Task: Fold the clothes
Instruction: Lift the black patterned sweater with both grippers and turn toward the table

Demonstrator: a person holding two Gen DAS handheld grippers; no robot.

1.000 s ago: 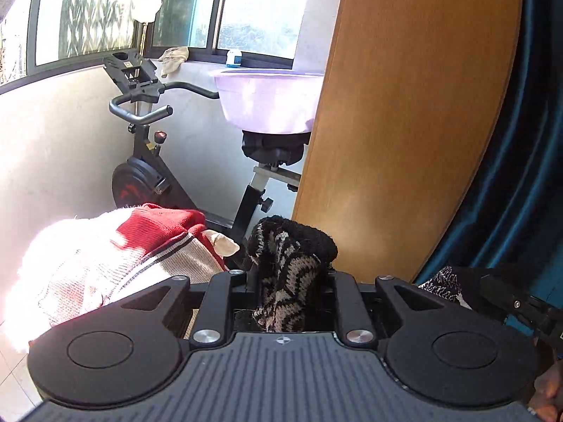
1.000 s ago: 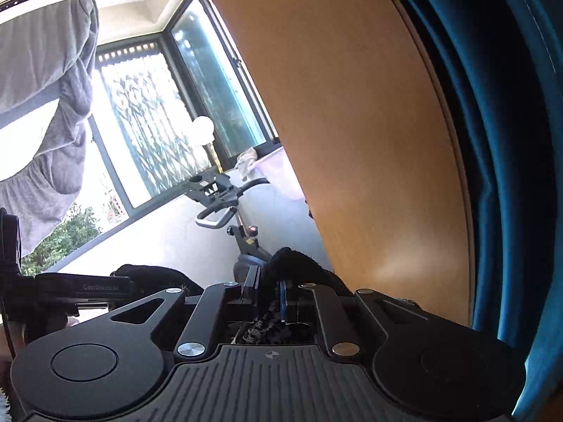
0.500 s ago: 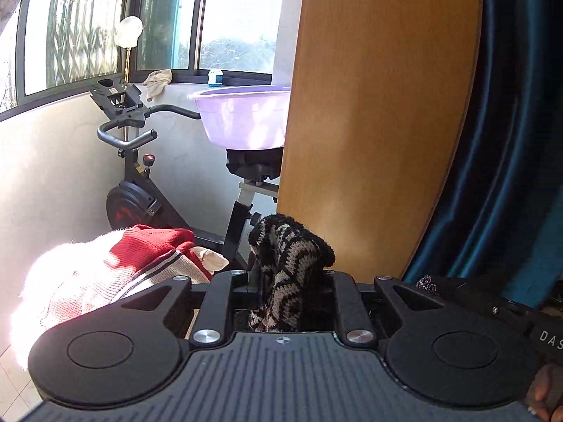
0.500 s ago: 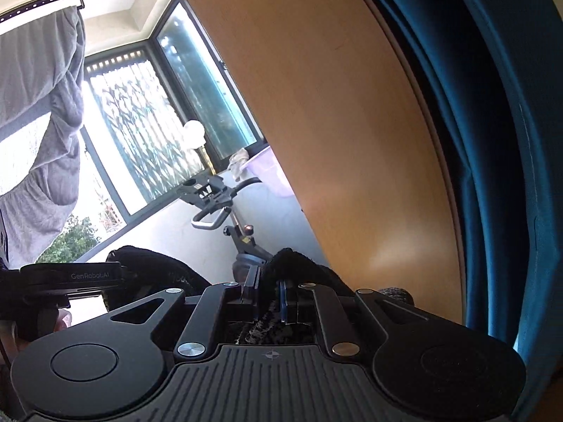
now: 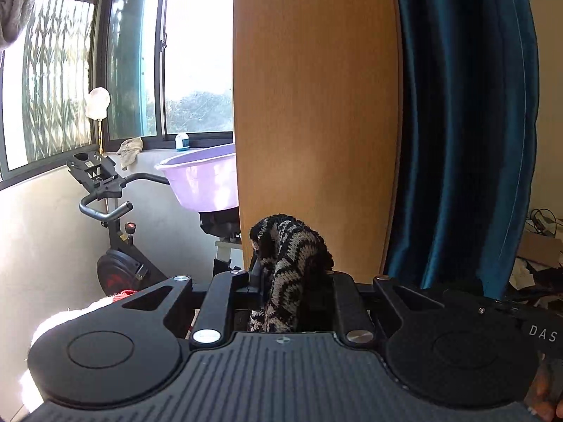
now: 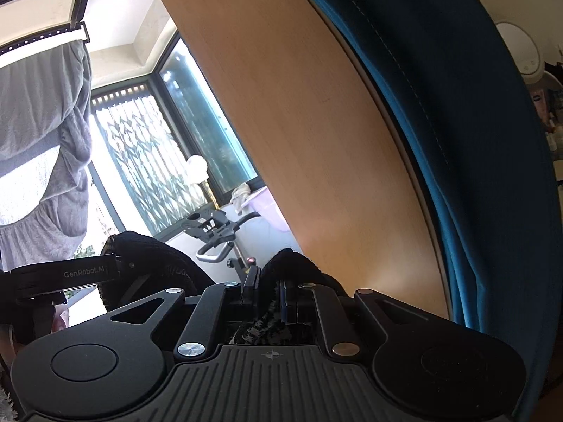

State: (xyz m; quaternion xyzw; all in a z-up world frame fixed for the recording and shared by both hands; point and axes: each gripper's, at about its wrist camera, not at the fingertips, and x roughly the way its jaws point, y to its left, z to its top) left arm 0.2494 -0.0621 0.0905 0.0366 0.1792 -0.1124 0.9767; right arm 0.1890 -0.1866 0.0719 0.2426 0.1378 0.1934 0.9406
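Left wrist view first: a tall wooden panel point(image 5: 316, 112) fills the middle, a dark teal curtain point(image 5: 464, 123) hangs to its right, and windows point(image 5: 197, 52) stand behind an exercise bike point(image 5: 112, 239) and a lilac basin point(image 5: 204, 179). Low at the left, a pale and red heap of clothes point(image 5: 88, 316) lies in bright sun.

Held up in front of all that is a black-and-tan zigzag knit garment point(image 5: 288, 263). The left hand-held gripper point(image 5: 288, 288) has its jaws nearly closed on a bunched edge of it. In the right wrist view, the right hand-held gripper point(image 6: 269, 288) is clamped almost fully shut on another dark fold of the same knit point(image 6: 292, 267). The left tool shows beside it, knit bulging over it.

Both hands seem to be lifting the garment for a fold. I'd keep both grips firm and level, draw the edge taut between them, and let the fabric hang straight before laying it down. Thick knit bunched like this could slip or fold crooked.
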